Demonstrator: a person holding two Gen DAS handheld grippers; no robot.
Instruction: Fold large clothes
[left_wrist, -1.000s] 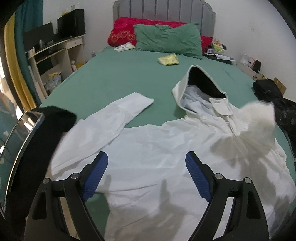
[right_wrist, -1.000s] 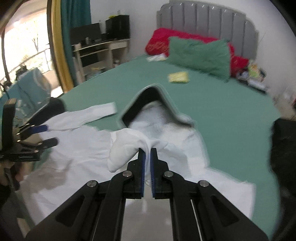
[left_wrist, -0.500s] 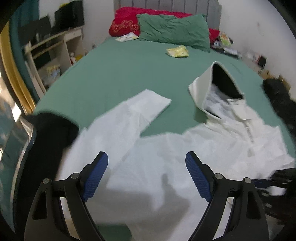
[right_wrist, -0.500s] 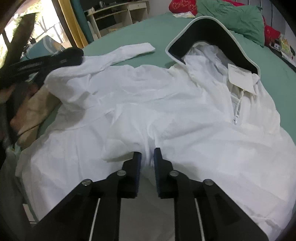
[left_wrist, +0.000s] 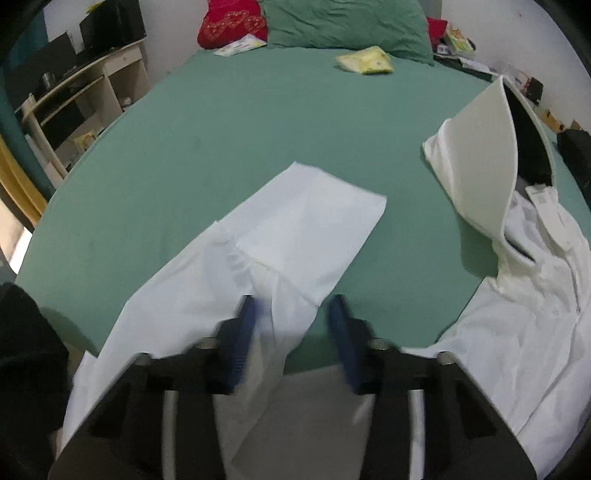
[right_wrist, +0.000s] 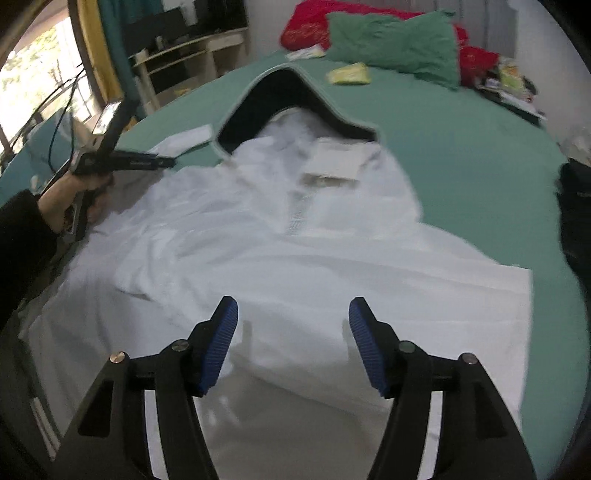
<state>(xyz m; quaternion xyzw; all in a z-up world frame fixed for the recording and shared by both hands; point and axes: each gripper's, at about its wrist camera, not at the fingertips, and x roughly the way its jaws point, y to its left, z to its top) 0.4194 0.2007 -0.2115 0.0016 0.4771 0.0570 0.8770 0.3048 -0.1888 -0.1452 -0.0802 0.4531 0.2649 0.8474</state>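
Note:
A white hooded garment (right_wrist: 280, 236) lies spread on the green bed (right_wrist: 461, 155), its dark-lined hood (right_wrist: 280, 96) toward the pillows. In the left wrist view its left sleeve (left_wrist: 295, 236) stretches away across the sheet, and the hood (left_wrist: 491, 166) stands up at the right. My left gripper (left_wrist: 291, 328) is open, its blue pads astride the sleeve above the cuff seam; it also shows from the side in the right wrist view (right_wrist: 162, 161). My right gripper (right_wrist: 293, 332) is open and empty, low over the garment's body.
A green pillow (left_wrist: 347, 26) and a red pillow (left_wrist: 229, 26) lie at the headboard, with a yellow packet (left_wrist: 365, 62) on the sheet. A desk with shelves (left_wrist: 74, 96) stands left of the bed. A black item (right_wrist: 576, 206) lies at the bed's right edge.
My right gripper has let go of the right sleeve, laid across the body, and opened wide. My left gripper moved forward over the left sleeve and its jaws have narrowed around it.

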